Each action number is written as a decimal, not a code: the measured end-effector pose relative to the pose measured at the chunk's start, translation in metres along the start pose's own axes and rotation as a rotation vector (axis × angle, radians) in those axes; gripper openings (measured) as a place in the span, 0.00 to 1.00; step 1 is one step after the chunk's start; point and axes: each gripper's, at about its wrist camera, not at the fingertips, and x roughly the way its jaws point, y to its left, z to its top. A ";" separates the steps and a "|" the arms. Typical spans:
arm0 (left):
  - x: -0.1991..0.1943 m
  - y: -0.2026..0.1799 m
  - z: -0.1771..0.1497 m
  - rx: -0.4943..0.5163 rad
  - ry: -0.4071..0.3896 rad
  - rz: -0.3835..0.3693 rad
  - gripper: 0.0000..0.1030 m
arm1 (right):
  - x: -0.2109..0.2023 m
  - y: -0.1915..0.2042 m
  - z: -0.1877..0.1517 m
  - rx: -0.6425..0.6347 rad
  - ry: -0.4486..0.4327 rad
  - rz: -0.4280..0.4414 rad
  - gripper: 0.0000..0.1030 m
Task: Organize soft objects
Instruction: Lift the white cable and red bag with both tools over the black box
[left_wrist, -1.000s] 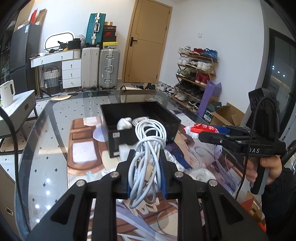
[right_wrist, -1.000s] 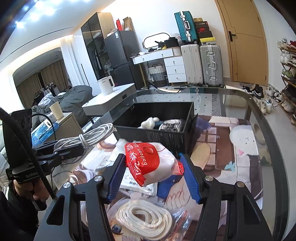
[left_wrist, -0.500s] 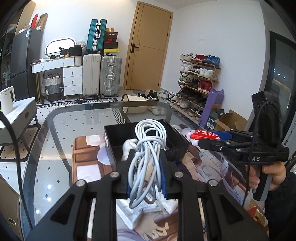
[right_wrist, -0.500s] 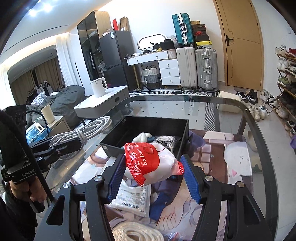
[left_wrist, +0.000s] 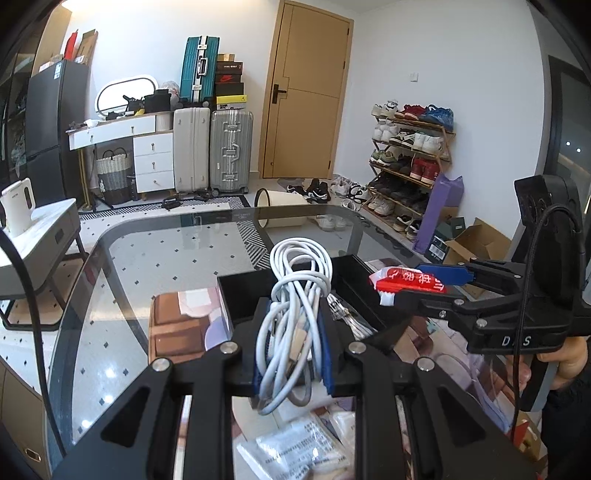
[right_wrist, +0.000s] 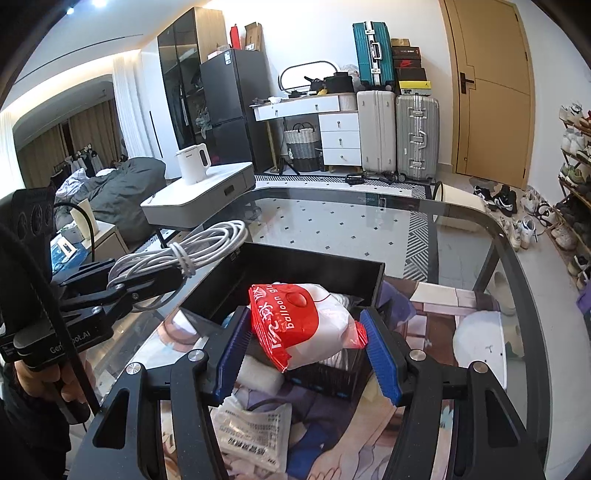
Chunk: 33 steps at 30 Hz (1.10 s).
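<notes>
My left gripper (left_wrist: 291, 328) is shut on a coiled bundle of white cable (left_wrist: 295, 295) and holds it above the near wall of a black box (left_wrist: 240, 291). It also shows in the right wrist view (right_wrist: 147, 284), with the cable (right_wrist: 192, 251) left of the box (right_wrist: 314, 266). My right gripper (right_wrist: 306, 347) is shut on a red and white balloon bag (right_wrist: 303, 325) held over the box's near side. In the left wrist view the right gripper (left_wrist: 424, 284) holds the bag (left_wrist: 406, 280) at the box's right edge. White soft items lie in the box, mostly hidden.
The box sits on a glass table (left_wrist: 147, 251) over a printed mat. A white printed packet (right_wrist: 255, 432) lies on the mat below my right gripper and shows in the left wrist view (left_wrist: 295, 450). Suitcases, a shoe rack and a door stand beyond.
Both grippers have risen and moved forward with their loads, from short of the box to over its near side. The coiled rope bag has dropped out of the right wrist view.
</notes>
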 end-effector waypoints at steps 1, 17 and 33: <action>0.003 0.000 0.002 0.001 0.003 -0.002 0.21 | 0.002 -0.001 0.001 -0.001 0.001 -0.003 0.60; 0.053 -0.001 0.008 0.044 0.072 0.019 0.21 | 0.041 -0.014 0.015 -0.043 0.056 -0.011 0.60; 0.081 0.004 0.002 0.050 0.122 -0.005 0.21 | 0.077 -0.008 0.012 -0.129 0.113 -0.026 0.60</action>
